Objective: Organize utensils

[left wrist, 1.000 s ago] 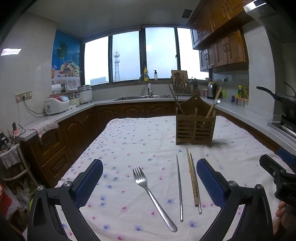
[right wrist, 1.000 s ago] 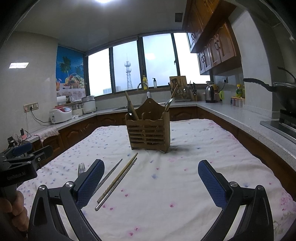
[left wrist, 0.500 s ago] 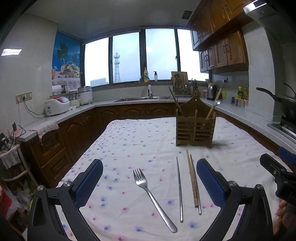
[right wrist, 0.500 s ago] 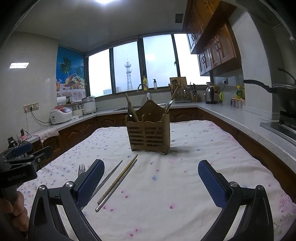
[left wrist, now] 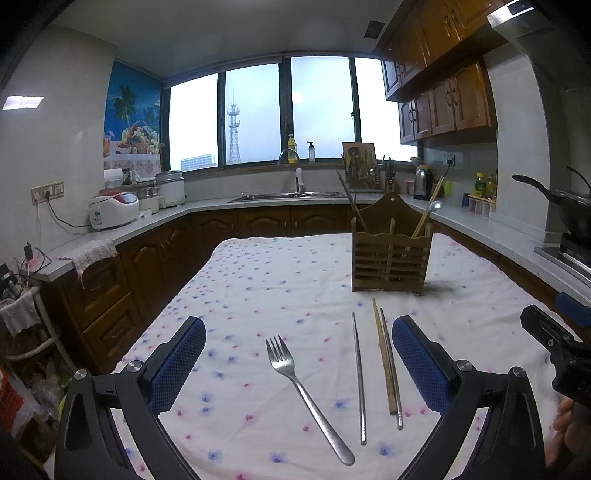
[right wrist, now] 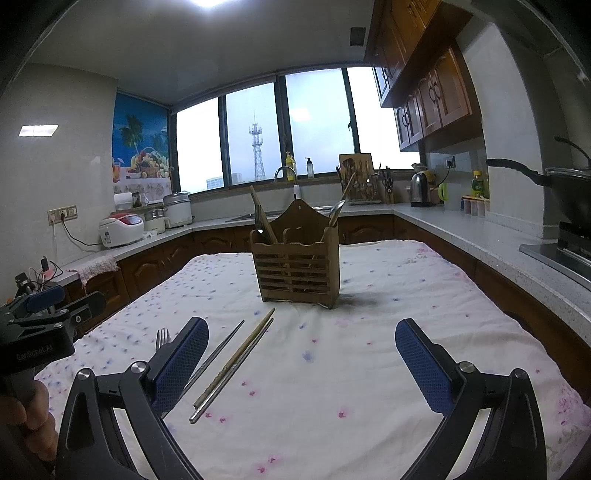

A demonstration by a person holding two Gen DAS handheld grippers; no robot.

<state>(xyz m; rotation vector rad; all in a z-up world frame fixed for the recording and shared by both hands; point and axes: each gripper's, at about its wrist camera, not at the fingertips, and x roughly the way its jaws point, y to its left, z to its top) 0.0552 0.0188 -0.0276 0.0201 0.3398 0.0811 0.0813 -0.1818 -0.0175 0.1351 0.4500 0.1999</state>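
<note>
Fork (right wrist: 163, 338) mostly hidden behind the right gripper's left finger (right wrist: 180, 363), only tines showing. Lower ends of utensils inside the wooden holder (left wrist: 390, 251) screened by slats. Hand (left wrist: 567, 430) cut off at the right edge. Bottles on the windowsill too small to read.

Dim kitchen, bright overexposed windows (left wrist: 258, 118), ceiling light (right wrist: 212, 3) glare, fisheye bending, dark vignetted corners

On the tablecloth (left wrist: 258, 280), a fork (left wrist: 295, 384) lies left of three chopsticks (left wrist: 384, 362); the utensil holder (left wrist: 389, 254) stands farther back.
</note>
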